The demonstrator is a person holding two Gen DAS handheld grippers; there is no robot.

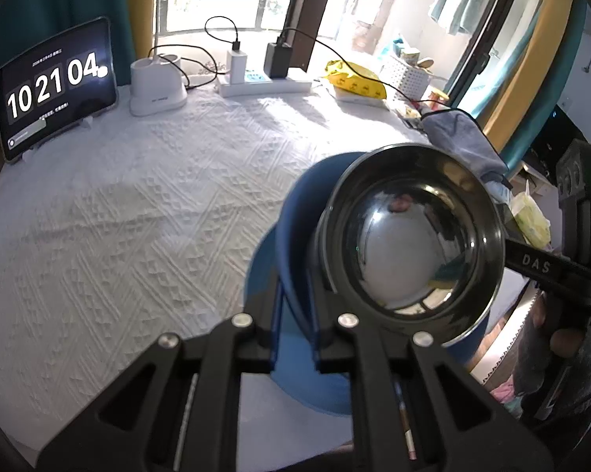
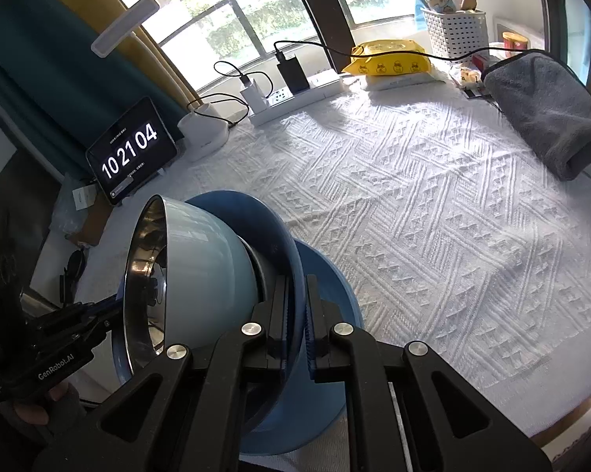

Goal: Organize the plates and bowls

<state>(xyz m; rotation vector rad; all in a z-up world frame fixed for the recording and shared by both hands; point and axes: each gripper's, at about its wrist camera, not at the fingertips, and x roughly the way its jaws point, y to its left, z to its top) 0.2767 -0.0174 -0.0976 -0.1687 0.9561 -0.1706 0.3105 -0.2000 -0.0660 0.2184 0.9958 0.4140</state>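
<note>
Bowl (image 1: 411, 232) in upper plate (image 1: 295, 244), lower plate (image 2: 327, 314) behind.

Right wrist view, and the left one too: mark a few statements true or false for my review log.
1. The bowl is shiny metal inside. True.
2. The tablet reads 10 21 04. True.
3. The blue plate lies flat on the tablecloth. False: it is held up on edge.
4. The right gripper is open. False: it is shut on the blue plate's rim.
5. The yellow packet leans on the tablet. False: it lies near the white basket.
</note>
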